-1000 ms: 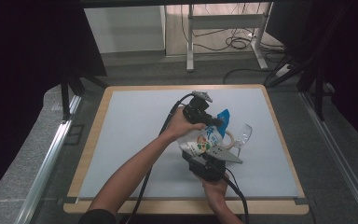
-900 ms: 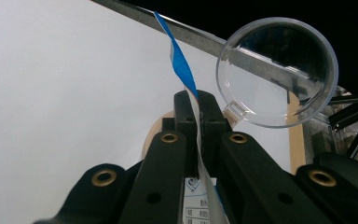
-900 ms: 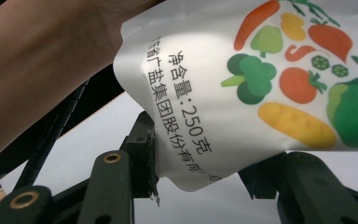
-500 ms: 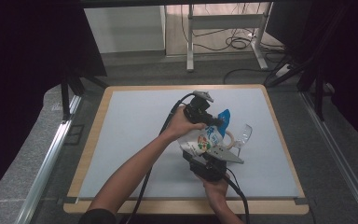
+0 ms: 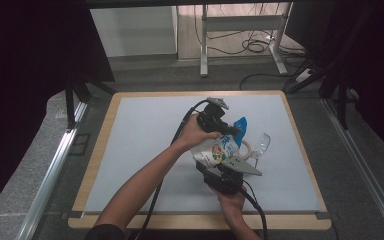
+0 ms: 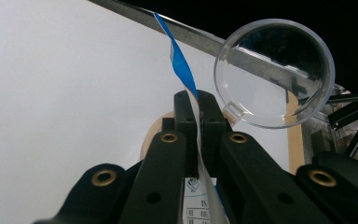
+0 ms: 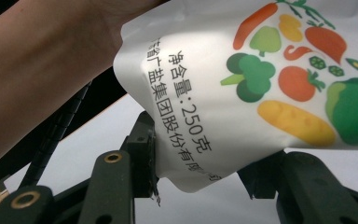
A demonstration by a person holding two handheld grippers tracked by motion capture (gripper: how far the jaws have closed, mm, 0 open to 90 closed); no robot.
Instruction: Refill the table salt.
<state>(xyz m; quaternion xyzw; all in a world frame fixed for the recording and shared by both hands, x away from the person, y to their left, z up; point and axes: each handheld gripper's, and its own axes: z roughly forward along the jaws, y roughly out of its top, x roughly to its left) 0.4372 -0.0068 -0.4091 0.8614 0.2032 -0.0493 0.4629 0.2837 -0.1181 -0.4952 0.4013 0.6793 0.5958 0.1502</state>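
My left hand-held gripper (image 6: 198, 122) pinches the floppy salt pouch (image 5: 219, 150) top, right hand-held gripper (image 7: 205, 154) clamps its heavier btm — soft, slippery film.

The bag's (image 7: 242, 88) top is cut off by the right gripper view's upper edge. In the high view, the left tongs (image 5: 232, 131) cover part of the bag, and the print is too small to read.

Between the black jaws of the right gripper (image 7: 200, 179) sits a white pouch (image 7: 242, 88) printed with black characters and orange, green, red and yellow vegetables, its blue-and-white top edge (image 6: 181, 70) pinched in the black left gripper (image 6: 199, 122), with a clear colourless plastic cup (image 6: 274, 72) just beyond it.
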